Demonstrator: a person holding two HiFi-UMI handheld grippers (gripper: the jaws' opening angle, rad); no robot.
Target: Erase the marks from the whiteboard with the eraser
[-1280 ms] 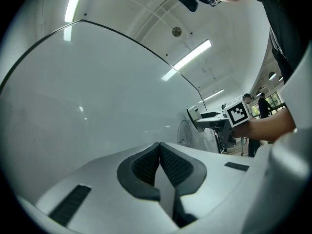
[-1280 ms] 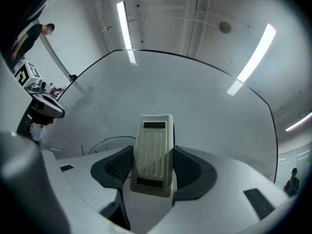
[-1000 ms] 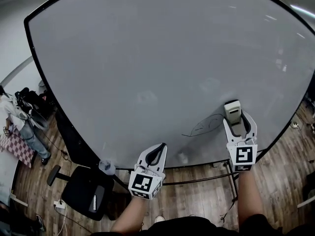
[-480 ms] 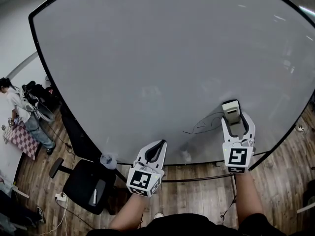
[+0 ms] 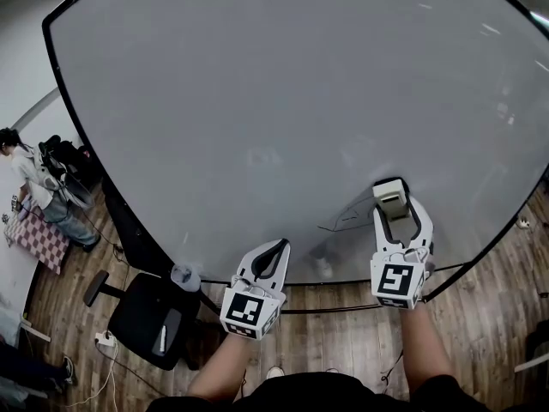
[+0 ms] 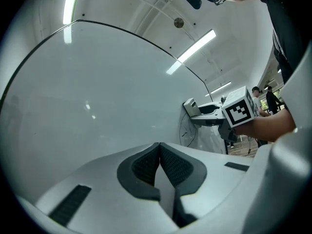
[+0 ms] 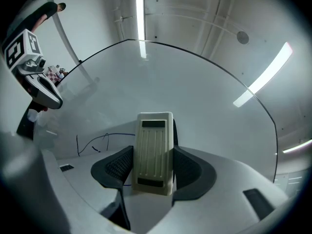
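Two grippers on outstretched forearms: right gripper (image 5: 393, 208), fingers clamped on the cream eraser (image 5: 388, 194), raised to the whiteboard (image 5: 257, 101) just beside the dark marks (image 5: 347, 218); left gripper (image 5: 277, 247) lower, fingers pressed together, empty.

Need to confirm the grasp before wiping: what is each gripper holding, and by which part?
The right gripper clamps the eraser by its two long sides, toward its lower end. The left gripper is shut and holds nothing.
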